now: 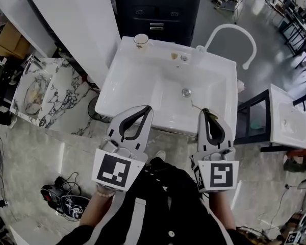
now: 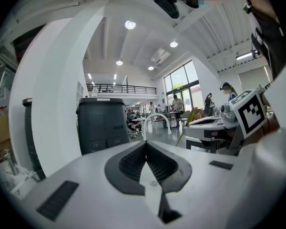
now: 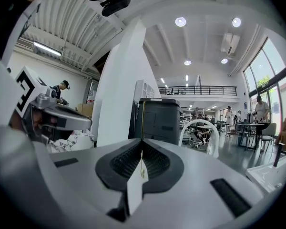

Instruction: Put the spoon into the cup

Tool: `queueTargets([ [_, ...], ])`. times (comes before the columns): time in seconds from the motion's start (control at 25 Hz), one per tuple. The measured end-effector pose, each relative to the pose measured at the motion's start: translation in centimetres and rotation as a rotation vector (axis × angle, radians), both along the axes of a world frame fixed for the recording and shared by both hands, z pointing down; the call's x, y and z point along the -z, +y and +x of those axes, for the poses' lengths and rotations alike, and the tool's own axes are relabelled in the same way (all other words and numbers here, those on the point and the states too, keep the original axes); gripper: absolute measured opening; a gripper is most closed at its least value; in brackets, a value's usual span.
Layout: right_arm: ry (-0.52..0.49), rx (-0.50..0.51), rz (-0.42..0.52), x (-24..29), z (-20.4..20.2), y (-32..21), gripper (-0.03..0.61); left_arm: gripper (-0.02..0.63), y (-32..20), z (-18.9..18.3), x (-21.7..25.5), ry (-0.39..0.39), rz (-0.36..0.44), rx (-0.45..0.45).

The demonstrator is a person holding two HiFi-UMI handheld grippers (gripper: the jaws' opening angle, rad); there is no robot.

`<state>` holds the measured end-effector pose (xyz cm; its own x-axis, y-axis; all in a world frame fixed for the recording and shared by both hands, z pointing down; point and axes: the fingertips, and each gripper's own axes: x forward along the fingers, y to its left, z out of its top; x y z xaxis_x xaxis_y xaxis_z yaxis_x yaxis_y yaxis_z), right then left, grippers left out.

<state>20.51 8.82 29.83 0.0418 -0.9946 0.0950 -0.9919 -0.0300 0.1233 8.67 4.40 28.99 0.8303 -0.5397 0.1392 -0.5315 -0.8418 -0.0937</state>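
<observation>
White washbasin (image 1: pixel 137 93) fills the middle of the head view, and we hold both grippers over its near edge, pointing toward its far side. Our right gripper (image 1: pixel 206 111) has its jaws pressed together on the spoon (image 1: pixel 195 106), a thin gold one. Its slim shaft sticks out past the jaw tips toward the far left, above the basin's bowl and near the drain (image 1: pixel 186 92). In the right gripper view, that gripper (image 3: pixel 141 141) shows the spoon (image 3: pixel 142 118) as a fine upright line rising from the closed tips, with a small gold part of it caught lower down between the ribbed pads.

Our left gripper (image 1: pixel 148 107) sits to the left, apart from the right one. Its own view shows the left gripper (image 2: pixel 146 144) with jaws meeting tip to tip and nothing between them.

We see the cup (image 1: pixel 141 40) standing upright on the far left corner of the basin's rim, well apart from the spoon. A dark cabinet (image 1: pixel 158 6) stands beyond the basin, a curved white tube (image 1: pixel 229 32) rises at its far right, and a marble-patterned slab (image 1: pixel 46 91) lies to the left.
</observation>
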Motion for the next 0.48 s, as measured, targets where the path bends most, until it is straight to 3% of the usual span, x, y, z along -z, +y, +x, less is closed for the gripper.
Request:
queueTargets([
  [0.48,-0.006,0.055,0.0,0.0,3.0,-5.7,0.008,0.0,-5.4,3.0,0.0,-0.005,0.005,0.055],
])
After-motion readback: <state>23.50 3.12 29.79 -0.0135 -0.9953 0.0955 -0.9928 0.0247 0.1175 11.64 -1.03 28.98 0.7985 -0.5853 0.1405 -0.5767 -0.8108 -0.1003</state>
